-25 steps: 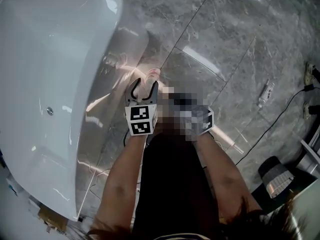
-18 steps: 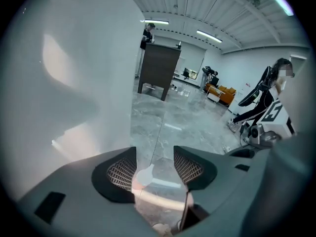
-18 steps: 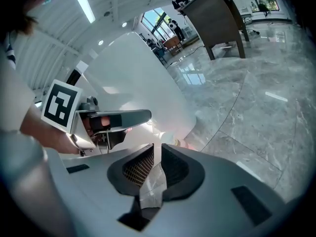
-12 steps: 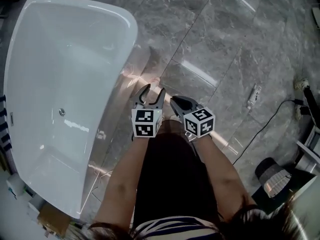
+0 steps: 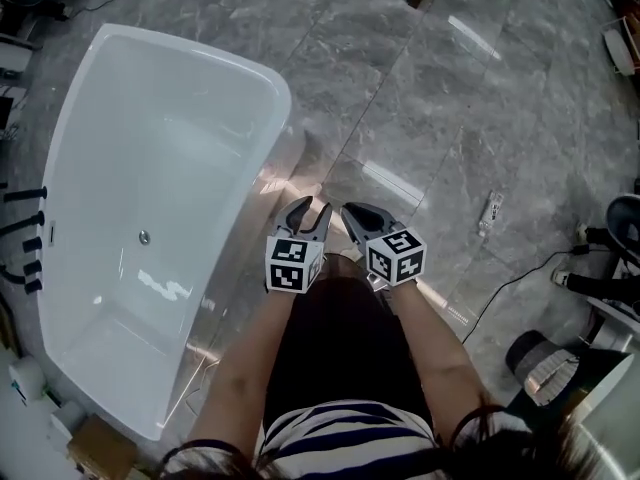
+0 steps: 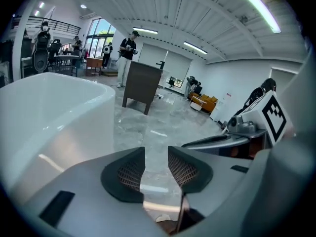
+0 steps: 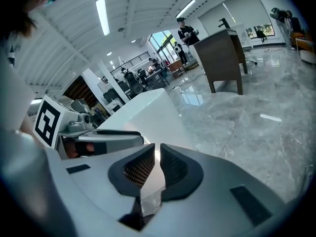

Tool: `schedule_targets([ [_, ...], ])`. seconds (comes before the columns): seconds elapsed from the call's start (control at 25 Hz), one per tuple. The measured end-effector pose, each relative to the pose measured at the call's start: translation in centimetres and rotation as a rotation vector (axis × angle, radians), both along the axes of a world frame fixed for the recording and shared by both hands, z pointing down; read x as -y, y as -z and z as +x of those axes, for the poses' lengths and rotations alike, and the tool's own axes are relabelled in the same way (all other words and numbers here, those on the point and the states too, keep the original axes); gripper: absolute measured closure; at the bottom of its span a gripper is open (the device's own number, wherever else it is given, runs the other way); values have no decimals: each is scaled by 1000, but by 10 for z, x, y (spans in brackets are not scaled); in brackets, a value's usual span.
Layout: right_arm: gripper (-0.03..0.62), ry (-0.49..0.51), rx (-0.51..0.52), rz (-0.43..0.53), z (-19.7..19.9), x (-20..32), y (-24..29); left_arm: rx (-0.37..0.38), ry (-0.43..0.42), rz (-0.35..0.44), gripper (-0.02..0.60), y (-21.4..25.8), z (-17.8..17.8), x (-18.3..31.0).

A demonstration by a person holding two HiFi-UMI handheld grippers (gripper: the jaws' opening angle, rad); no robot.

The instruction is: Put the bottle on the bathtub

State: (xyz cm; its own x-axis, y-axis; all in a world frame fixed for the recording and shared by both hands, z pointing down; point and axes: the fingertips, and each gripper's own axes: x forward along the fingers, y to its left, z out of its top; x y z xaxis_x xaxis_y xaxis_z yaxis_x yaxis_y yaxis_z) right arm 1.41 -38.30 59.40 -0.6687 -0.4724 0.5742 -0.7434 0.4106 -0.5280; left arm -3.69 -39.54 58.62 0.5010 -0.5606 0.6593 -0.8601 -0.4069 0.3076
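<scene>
Glossy grey marble-tiled floor [image 5: 480, 98] mirroring long strip lights [image 6: 254, 6]. White ribbed ceiling [image 6: 163, 9], white walls [image 6: 242, 78]. Dark cabinet [image 6: 141, 85] standing mid-room; bright tall windows [image 6: 101, 33] behind; orange sofa [image 6: 207, 102] near far wall.

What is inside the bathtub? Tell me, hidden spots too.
Inside the bathtub only a round drain and bright reflections show on its white floor; no bottle. Nothing covers the basin.

The white bathtub [image 5: 120, 168] stands at the left, its length running near to far. What may be the small clear bottle [image 5: 490, 211] lies on the floor [image 5: 450, 88] at right, well apart from it.
</scene>
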Motion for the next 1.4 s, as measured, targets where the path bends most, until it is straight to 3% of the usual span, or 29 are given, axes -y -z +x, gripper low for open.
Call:
schedule_targets([
  [0.6, 557, -36, -4, 122, 0, 2, 114, -54, 141, 62, 512, 108, -27, -24],
  [0.96, 563, -6, -7, 236, -4, 7, 189, -20, 128, 146, 526, 168, -33, -29],
  [1.4, 568, 15, 25, 268, -13, -1, 239, -57, 172, 227, 534, 230, -42, -32],
])
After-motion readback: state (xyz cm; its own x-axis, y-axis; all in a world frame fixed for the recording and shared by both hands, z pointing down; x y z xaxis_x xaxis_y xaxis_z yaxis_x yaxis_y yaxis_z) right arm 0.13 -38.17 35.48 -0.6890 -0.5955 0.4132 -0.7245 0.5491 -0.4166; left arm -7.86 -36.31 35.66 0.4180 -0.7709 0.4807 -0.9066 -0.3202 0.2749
